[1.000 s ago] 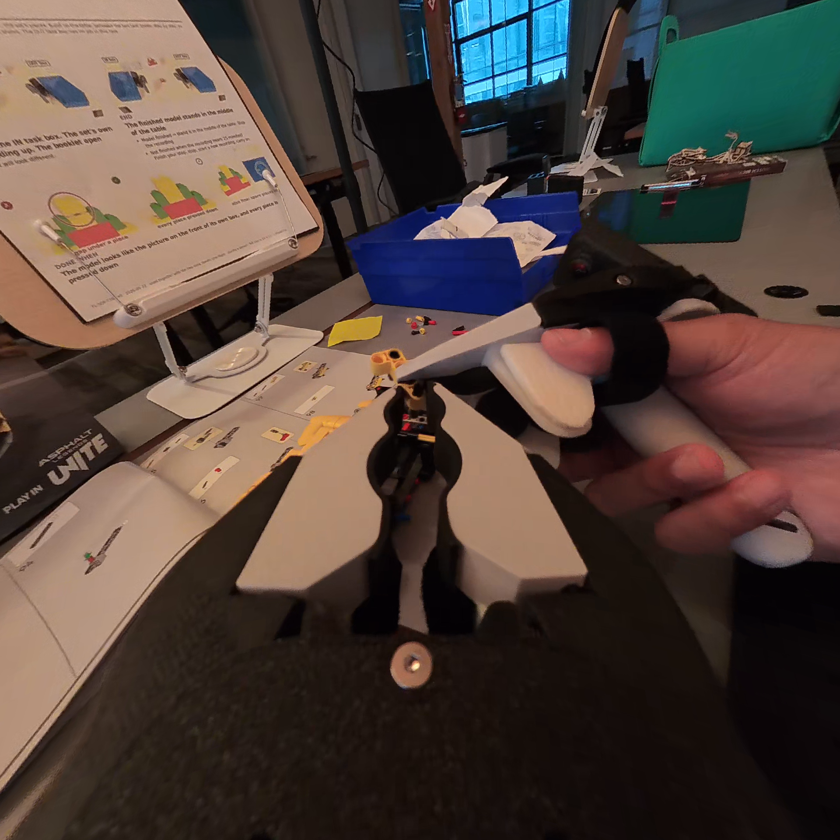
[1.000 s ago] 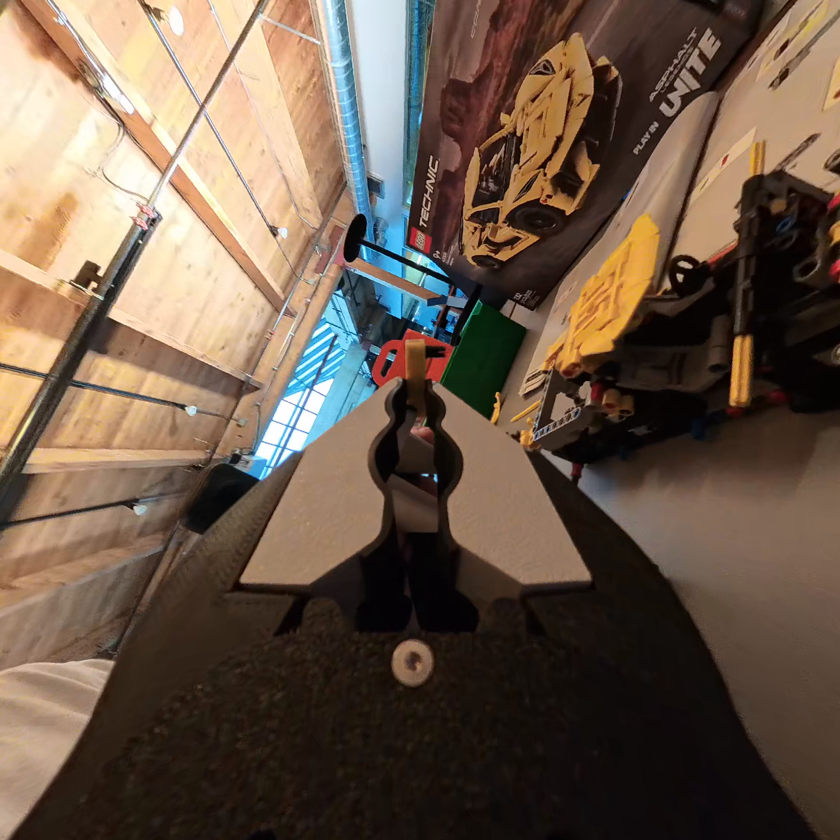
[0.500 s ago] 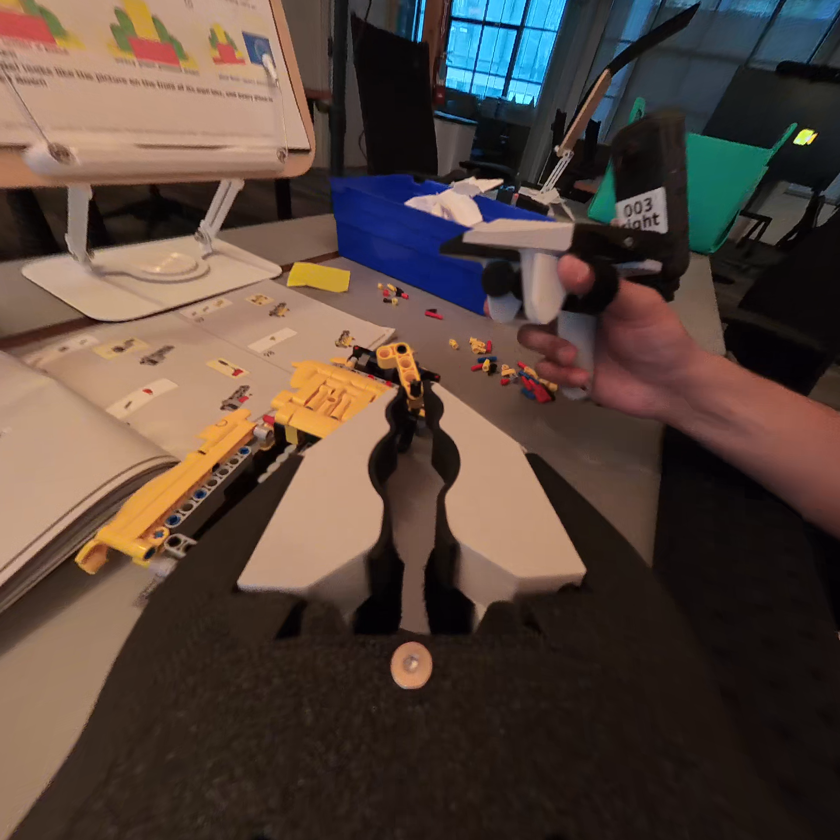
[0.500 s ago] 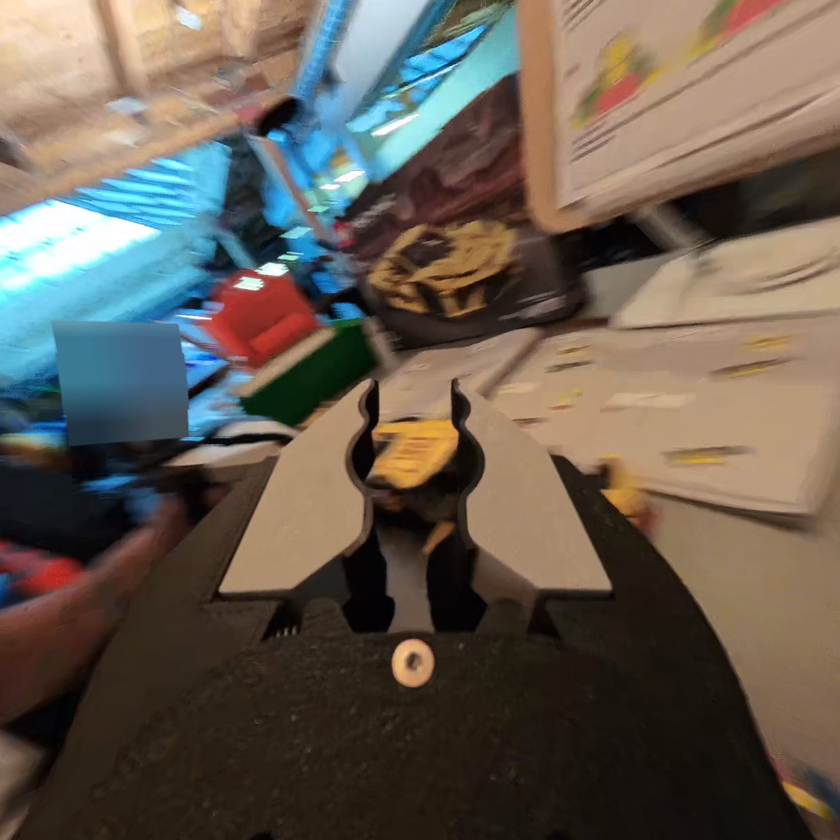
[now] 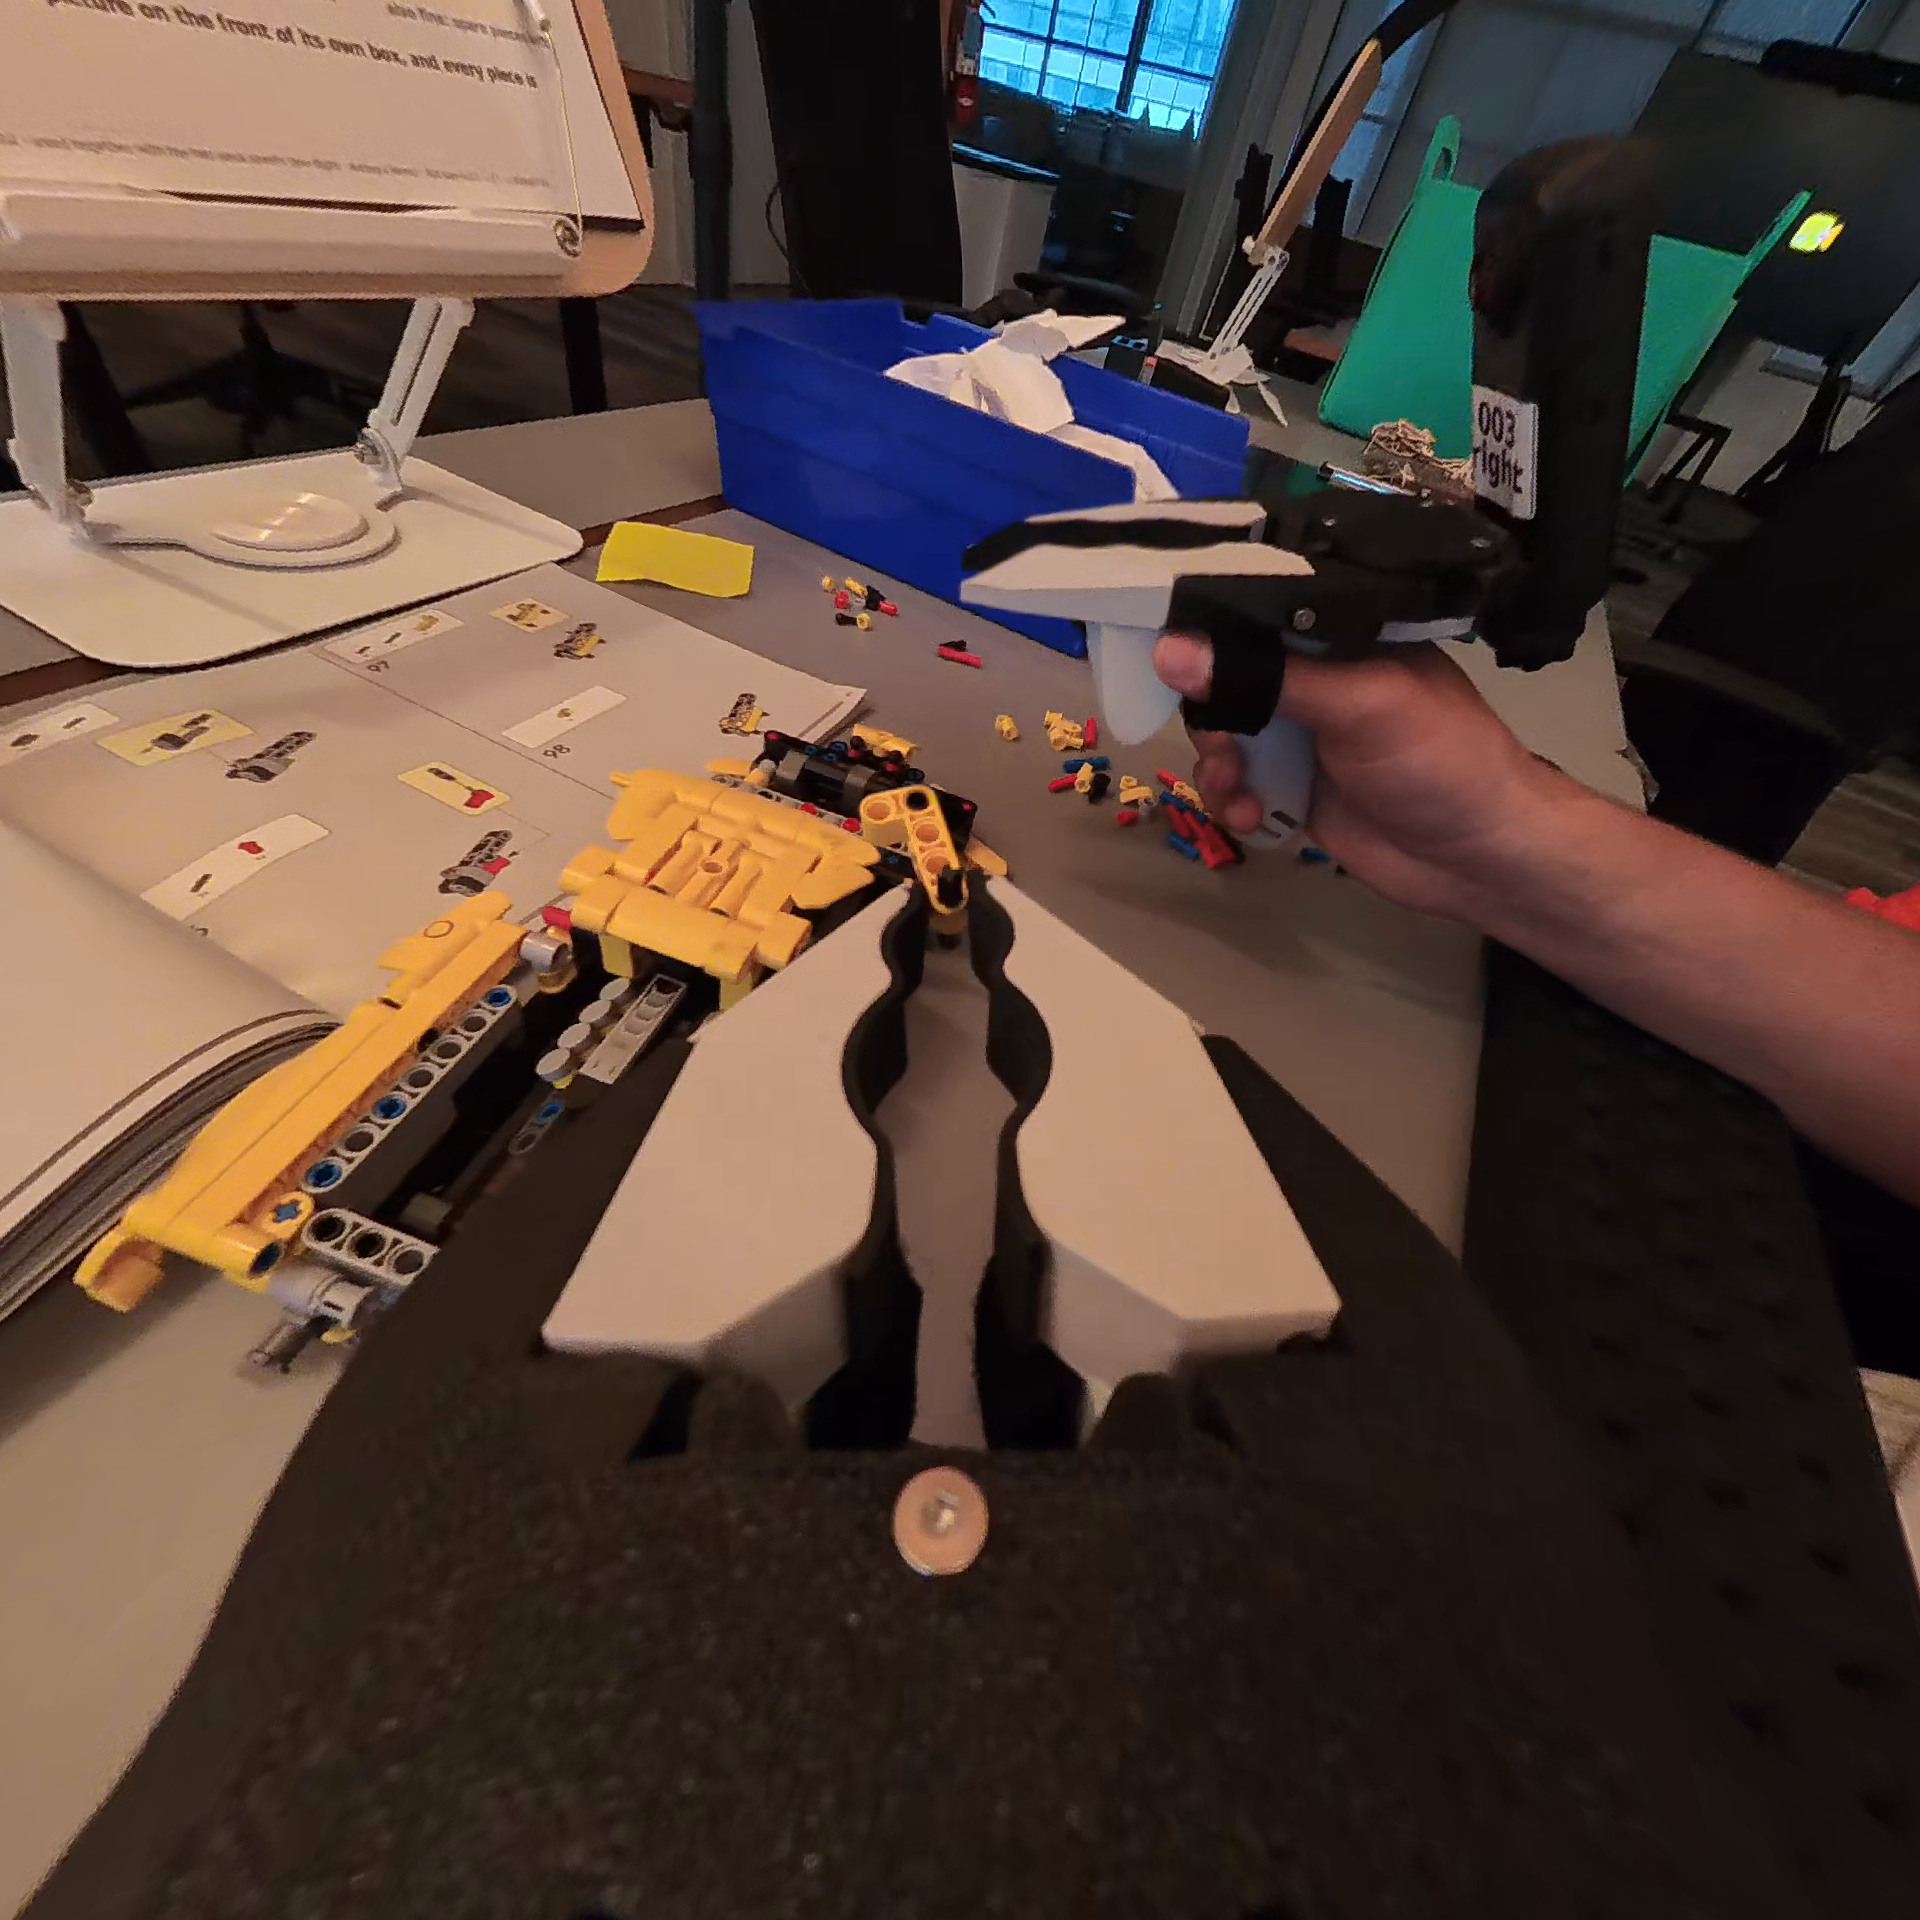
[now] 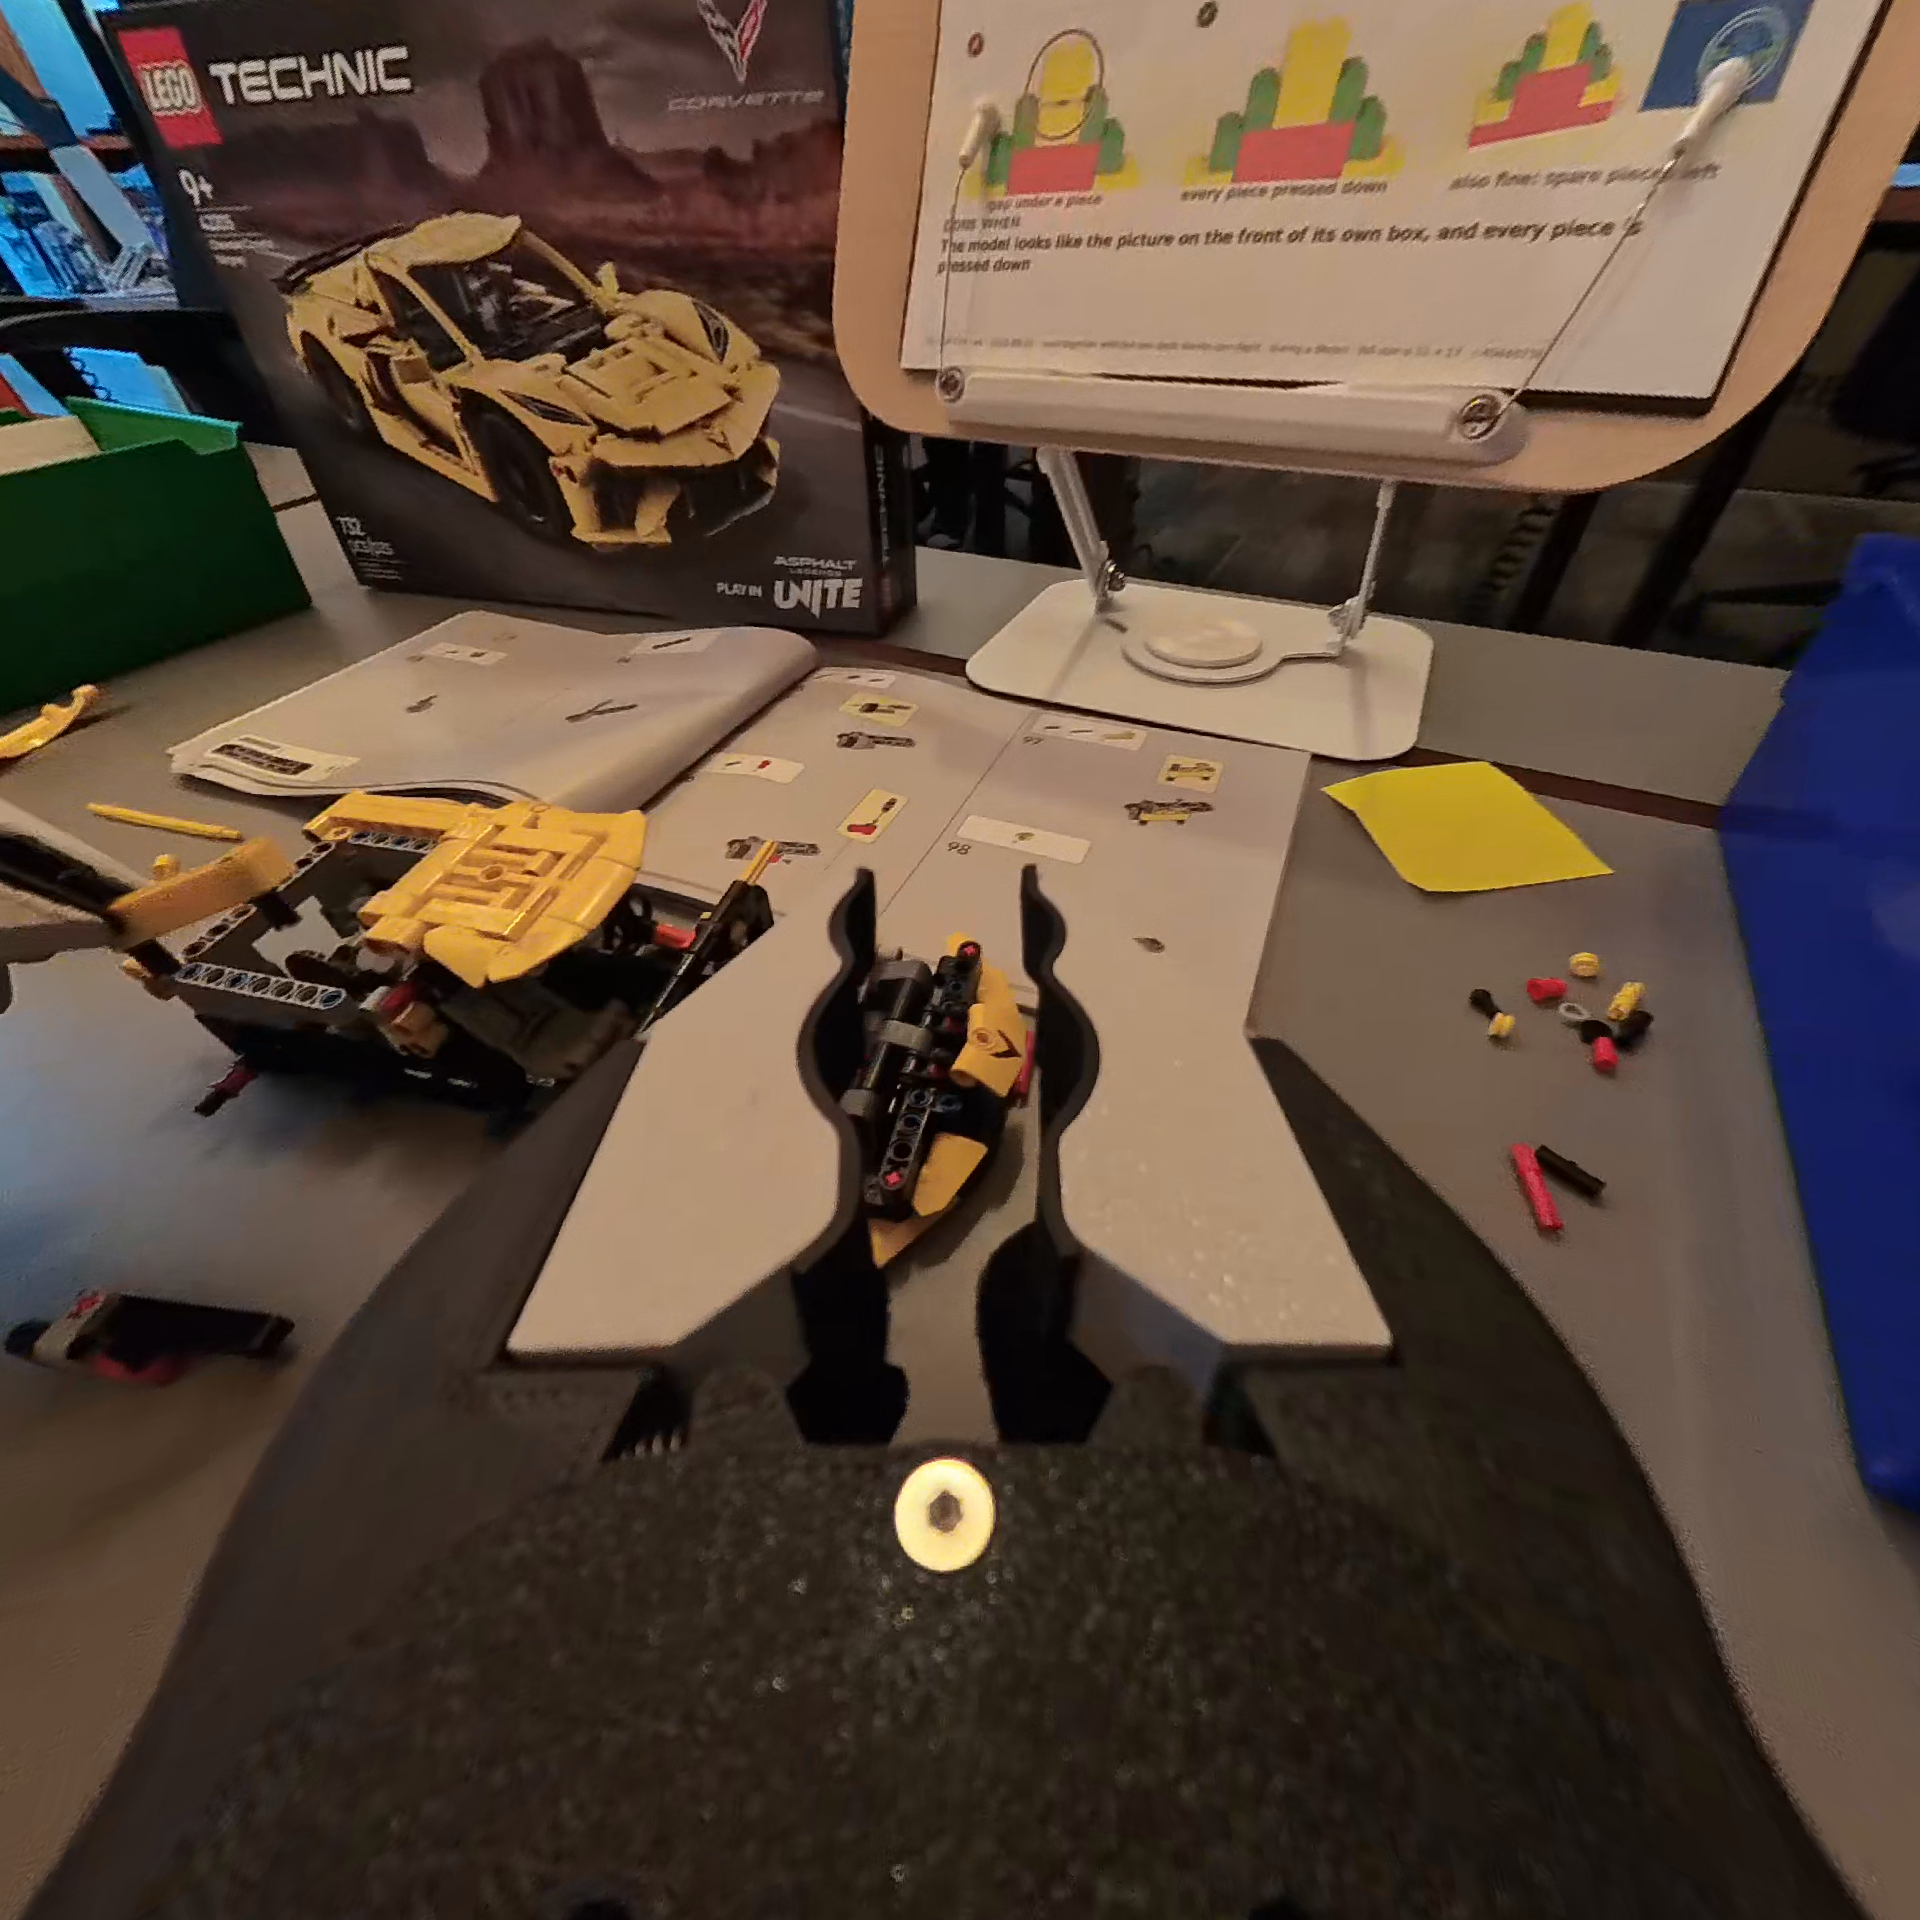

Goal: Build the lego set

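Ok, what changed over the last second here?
The right gripper released its small yellow piece, opened and pulled back to the right, away from the model. The left gripper lowered the model toward the table, still shut on it. Booklet and blue bin stayed put.

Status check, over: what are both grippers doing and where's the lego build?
Left gripper shut on yellow beam of car assembly, on table. Right gripper open, empty, above it. Loose pins scattered right; nothing blocking.
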Motion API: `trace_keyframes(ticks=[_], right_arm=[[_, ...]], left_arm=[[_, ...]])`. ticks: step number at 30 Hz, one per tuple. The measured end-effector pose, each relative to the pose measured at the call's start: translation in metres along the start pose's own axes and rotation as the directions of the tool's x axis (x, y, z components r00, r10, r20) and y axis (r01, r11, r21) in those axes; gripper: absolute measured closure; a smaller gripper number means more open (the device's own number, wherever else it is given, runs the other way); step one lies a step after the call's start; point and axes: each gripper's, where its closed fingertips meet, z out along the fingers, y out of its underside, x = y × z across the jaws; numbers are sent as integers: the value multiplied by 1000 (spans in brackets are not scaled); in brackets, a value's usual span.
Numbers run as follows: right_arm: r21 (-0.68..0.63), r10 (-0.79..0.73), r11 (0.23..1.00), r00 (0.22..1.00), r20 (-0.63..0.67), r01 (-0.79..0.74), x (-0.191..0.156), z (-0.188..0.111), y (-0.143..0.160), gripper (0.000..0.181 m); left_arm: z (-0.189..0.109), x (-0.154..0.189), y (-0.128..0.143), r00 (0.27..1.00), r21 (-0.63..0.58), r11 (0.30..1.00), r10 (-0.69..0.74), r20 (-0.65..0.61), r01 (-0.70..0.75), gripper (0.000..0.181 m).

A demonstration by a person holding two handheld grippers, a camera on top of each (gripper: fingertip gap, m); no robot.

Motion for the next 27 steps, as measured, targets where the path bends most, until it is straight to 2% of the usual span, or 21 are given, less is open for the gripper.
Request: trace_keyframes(ticks=[16, 21, 23, 27], right_arm=[[-12, 61, 998, 997, 47, -60, -3, -1, 3, 163], [-38, 83, 996, 993, 86, -80, -11, -1, 5, 167], [-51, 90, 995, 988, 123, -84, -19, 0, 6, 166], [-77, 42, 997, 980, 193, -27, -39, 2, 11, 165]], left_arm=[[0, 0, 2, 1000, -18, 1000, 11, -17, -11, 174], [-13, 13, 3, 985, -38, 993, 108, -133, -114, 174], [-22, 24, 13, 968, -79, 985, 135, -212, -154, 174], [-37, 27, 54, 958, -257, 952, 96, -269, -168, 174]])
